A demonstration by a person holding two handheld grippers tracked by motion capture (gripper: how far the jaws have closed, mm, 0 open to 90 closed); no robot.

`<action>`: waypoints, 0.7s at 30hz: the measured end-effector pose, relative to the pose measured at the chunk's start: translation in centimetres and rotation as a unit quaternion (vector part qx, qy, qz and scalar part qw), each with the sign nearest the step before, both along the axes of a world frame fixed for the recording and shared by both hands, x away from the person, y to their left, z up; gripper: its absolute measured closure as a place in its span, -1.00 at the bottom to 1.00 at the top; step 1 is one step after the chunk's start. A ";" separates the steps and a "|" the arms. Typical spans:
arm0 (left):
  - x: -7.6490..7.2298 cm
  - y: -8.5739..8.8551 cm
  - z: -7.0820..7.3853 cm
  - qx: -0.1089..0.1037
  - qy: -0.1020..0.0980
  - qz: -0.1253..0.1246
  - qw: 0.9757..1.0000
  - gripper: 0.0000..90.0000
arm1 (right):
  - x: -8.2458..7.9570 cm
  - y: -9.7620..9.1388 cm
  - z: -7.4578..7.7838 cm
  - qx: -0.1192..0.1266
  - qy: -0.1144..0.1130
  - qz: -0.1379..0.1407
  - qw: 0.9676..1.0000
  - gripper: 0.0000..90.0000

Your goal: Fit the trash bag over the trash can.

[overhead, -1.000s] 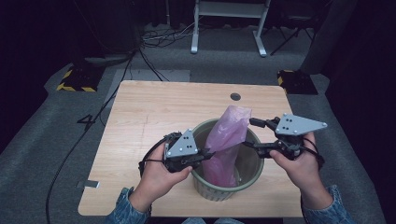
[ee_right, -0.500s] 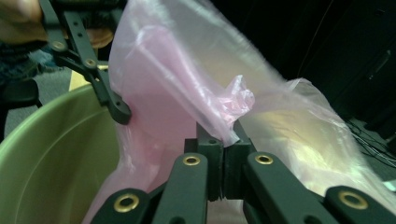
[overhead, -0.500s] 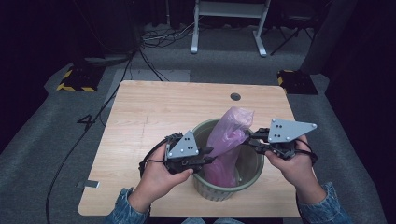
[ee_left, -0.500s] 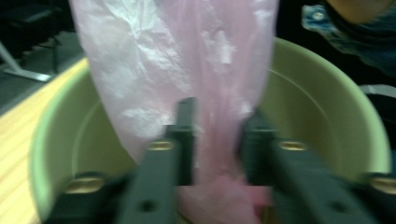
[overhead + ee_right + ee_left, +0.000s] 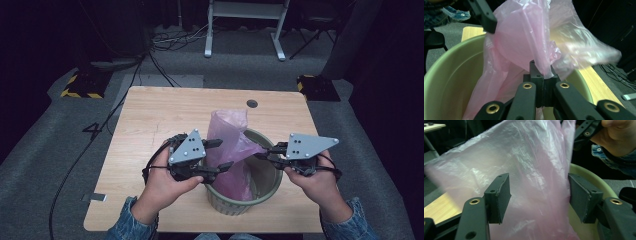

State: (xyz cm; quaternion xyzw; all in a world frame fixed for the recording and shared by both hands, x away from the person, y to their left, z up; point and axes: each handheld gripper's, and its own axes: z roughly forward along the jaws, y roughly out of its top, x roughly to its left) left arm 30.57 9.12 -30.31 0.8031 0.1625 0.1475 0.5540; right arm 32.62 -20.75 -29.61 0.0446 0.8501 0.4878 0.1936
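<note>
A thin pink plastic bag (image 5: pixel 230 135) stands up out of a pale green round bin (image 5: pixel 272 185) at the table's near middle. My left gripper (image 5: pixel 225 154) is at the bin's left rim. Its jaws have just been opening and stand apart, and in the left gripper view (image 5: pixel 539 195) the bag (image 5: pixel 524 157) lies loose between the pads, not pressed. My right gripper (image 5: pixel 261 155) reaches in from the right, shut on a pinch of the bag's side. In the right gripper view (image 5: pixel 543 75) the film (image 5: pixel 524 37) is bunched between the closed pads above the bin's inside (image 5: pixel 449 75).
The bin sits on a light wooden table (image 5: pixel 165 115) with a small black round insert (image 5: pixel 252 103) at its far side. Beyond it stand a white metal frame (image 5: pixel 245 30) and floor cables. Yellow-black striped blocks (image 5: pixel 80 85) lie on the grey floor.
The left gripper's jaws opened and let go of the bag. The right gripper moved in toward the bag and shut on its side, pulling the film slightly right.
</note>
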 end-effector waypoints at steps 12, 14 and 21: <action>0.3 -0.5 0.2 0.009 -0.019 0.008 1.000 0.66 | -1.2 1.4 -0.2 -0.032 -0.014 0.028 0.999 0.99; 0.3 -0.3 0.0 0.009 -0.021 0.009 1.000 0.80 | -1.3 1.3 -0.3 -0.032 -0.010 0.030 0.999 0.99; 0.1 -0.4 -0.4 0.015 -0.034 0.014 0.999 1.00 | -1.6 1.0 -0.8 -0.028 0.004 0.038 0.999 0.98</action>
